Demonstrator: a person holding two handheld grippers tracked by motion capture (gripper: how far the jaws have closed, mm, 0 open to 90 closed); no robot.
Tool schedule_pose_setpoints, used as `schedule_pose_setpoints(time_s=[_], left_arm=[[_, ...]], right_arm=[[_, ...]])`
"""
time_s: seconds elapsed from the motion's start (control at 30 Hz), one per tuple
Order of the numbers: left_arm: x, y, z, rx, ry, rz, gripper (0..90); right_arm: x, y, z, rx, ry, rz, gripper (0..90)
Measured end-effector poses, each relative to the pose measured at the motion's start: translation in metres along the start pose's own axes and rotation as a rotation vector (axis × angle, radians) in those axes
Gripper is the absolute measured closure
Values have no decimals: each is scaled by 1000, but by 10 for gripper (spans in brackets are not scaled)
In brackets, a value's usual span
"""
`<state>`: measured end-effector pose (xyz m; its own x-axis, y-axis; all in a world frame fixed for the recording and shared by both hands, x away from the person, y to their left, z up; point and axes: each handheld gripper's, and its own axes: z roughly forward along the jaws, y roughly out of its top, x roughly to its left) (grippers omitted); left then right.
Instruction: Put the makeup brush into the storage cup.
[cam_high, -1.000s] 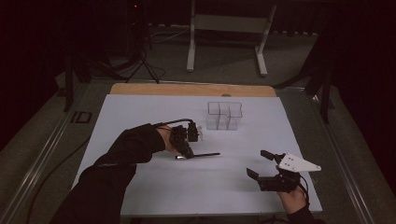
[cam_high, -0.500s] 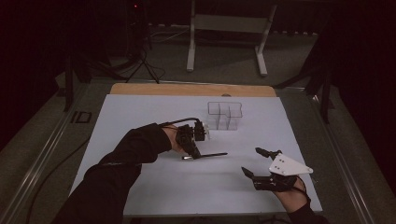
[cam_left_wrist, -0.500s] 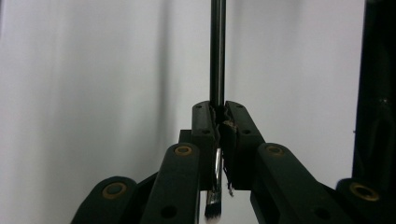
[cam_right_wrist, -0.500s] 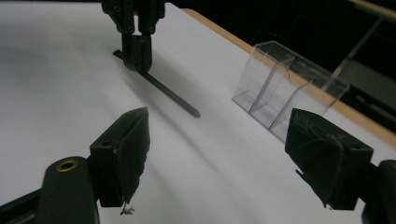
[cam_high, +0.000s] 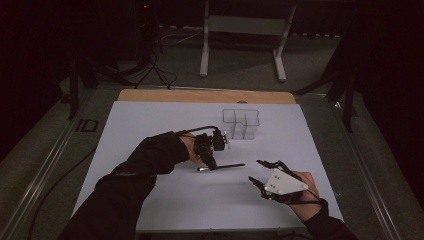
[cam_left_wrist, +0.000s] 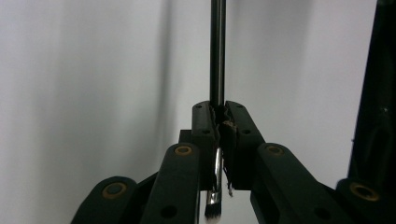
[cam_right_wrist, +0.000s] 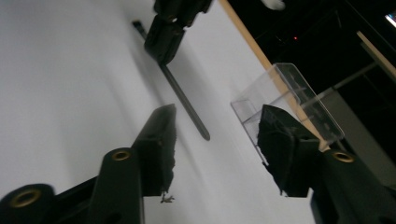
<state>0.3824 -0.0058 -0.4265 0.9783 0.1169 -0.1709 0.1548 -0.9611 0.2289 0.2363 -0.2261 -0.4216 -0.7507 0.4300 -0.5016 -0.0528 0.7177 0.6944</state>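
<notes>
Now the right gripper (cam_high: 259, 172), jaws spread with nothing between them, has just been narrowing as it drifts toward the makeup brush (cam_high: 227, 165). That brush stays pinched in the left gripper (cam_high: 210, 162), low over the white desk (cam_high: 150, 125), beside a clear acrylic organizer (cam_high: 241, 122). Likely a handover. Dark room beyond.

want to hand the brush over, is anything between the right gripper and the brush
Nothing visible. The left gripper holds the brush near its bristle end, handle sticking out toward the right gripper, whose jaws, just closing, are empty. Bare table lies between them. The clear organizer sits farther back.
</notes>
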Motion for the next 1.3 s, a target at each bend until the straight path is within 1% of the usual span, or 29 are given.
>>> schedule_pose_setpoints(time_s=[0.03,0.07,0.1,0.13,0.23,0.3,0.33,0.37,0.4,0.43,0.47,0.5,0.53,0.6,0.63,0.67,0.7,0.77,0.9,0.93,0.97,1.0,1.03,1.1,1.13,1.17,1.2,1.23,1.3], left_arm=[[1,1,1,7,-4,-11,849],[1,1,1,7,-4,-11,849],[1,1,1,7,-4,-11,849],[1,5,3,19,-9,-16,849],[0,8,5,21,-19,-6,849],[0,8,5,21,-19,-6,849],[-2,12,6,31,-12,5,849],[-2,14,6,29,-5,0,849],[-2,15,7,29,-26,-6,849],[-3,16,7,30,-11,1,849],[-2,18,8,32,-18,-11,849],[-3,19,8,34,-24,0,849],[-3,20,9,36,-14,1,849],[-3,21,9,38,-24,-5,849],[-4,24,11,35,-21,-1,849],[-4,24,11,35,-21,-1,849],[-5,25,12,38,-19,1,849],[-5,27,12,39,-28,8,849],[-7,30,12,35,-22,7,849],[-7,30,12,35,-22,7,850],[-8,31,12,31,-24,6,850],[-8,31,12,31,-24,6,849],[-8,32,11,27,-23,12,849],[-8,33,11,31,-30,14,850],[-9,33,10,28,-21,17,850],[-8,33,10,28,-30,12,849],[-8,33,10,28,-30,12,850],[-9,33,10,29,-20,16,849],[-9,33,10,30,-31,16,850]], right_arm=[[3,2,3,10,0,-24,495],[3,2,3,10,0,-24,495],[6,3,6,18,11,-49,495],[12,7,11,32,12,-105,555],[20,10,18,45,11,-168,595],[21,10,20,47,18,-181,595],[25,11,25,61,19,-208,612],[27,12,27,66,21,-221,618],[27,12,29,73,21,-234,621],[29,12,31,81,20,-250,621],[30,12,33,90,19,-272,629],[31,12,36,96,14,-287,637],[32,12,37,99,13,-307,647],[34,12,39,109,12,-319,654],[39,13,44,138,-15,-373,670],[39,13,44,138,-15,-373,670],[44,13,48,157,-29,-407,677],[47,13,53,164,-32,-428,680],[53,13,60,190,-61,-492,686],[53,13,60,190,-61,-492,686],[56,14,64,211,-79,-531,710],[56,14,64,211,-79,-531,710],[58,14,67,231,-88,-569,739],[59,14,71,248,-92,-573,747],[60,14,72,252,-100,-571,751],[60,14,73,257,-100,-594,758],[60,14,73,257,-100,-594,758],[61,14,76,268,-126,-610,758],[60,14,77,273,-127,-611,758]])
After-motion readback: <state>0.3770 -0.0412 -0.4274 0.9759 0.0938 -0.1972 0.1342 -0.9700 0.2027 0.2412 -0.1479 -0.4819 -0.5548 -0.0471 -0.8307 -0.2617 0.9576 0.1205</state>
